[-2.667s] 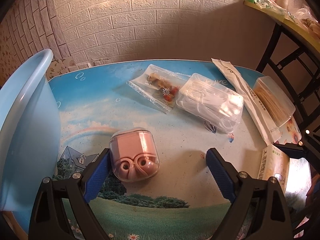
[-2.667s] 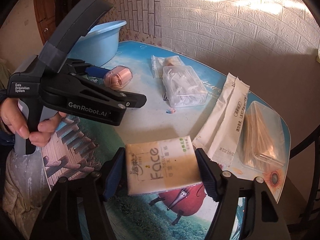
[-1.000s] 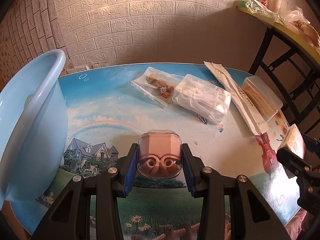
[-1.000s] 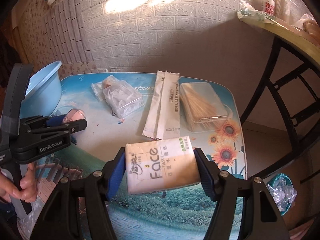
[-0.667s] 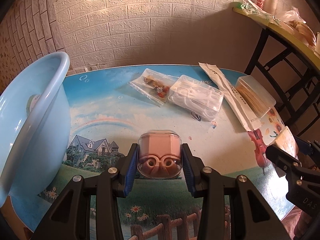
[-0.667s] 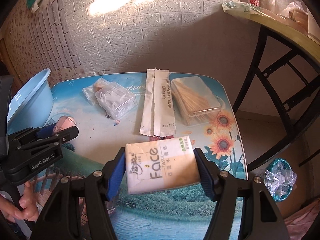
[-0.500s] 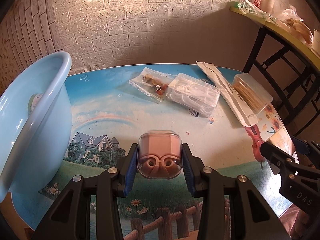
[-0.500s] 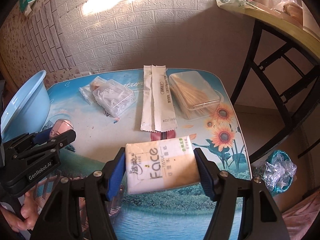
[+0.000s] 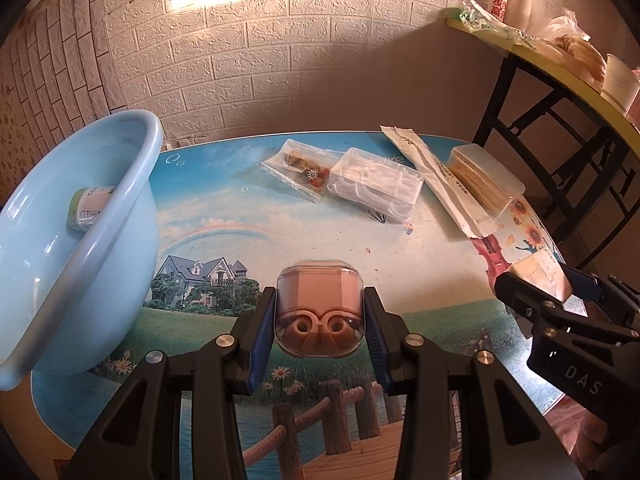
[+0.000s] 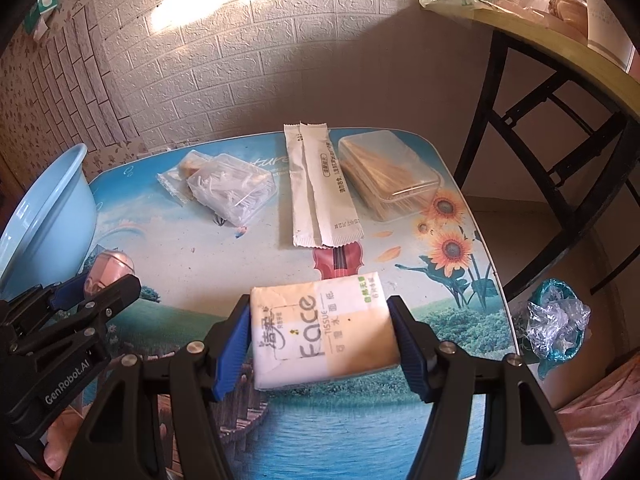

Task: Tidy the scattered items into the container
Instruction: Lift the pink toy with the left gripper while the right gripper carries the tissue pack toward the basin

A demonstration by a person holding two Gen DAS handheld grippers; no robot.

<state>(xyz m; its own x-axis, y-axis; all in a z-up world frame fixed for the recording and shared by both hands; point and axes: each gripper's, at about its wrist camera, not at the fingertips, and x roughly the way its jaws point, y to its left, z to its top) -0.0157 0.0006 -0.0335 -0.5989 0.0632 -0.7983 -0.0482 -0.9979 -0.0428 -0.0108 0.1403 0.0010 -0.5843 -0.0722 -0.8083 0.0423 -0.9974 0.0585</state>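
Left gripper (image 9: 320, 322): fingers clamped on both sides of a pink earbud case (image 9: 319, 312), rounded end pointing forward, long axis along the fingers, above the bench (image 9: 248, 232). Right gripper (image 10: 322, 340): fingers pressed against the short ends of a tissue pack (image 10: 322, 334), long axis crosswise between them. Left of the fingers, a blue basin (image 9: 80, 248), cut off at frame edge, holding a partly hidden bottle (image 9: 86, 210).

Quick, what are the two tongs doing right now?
Left tongs: closed on the pink earbud case.
Right tongs: closed on the tissue pack.
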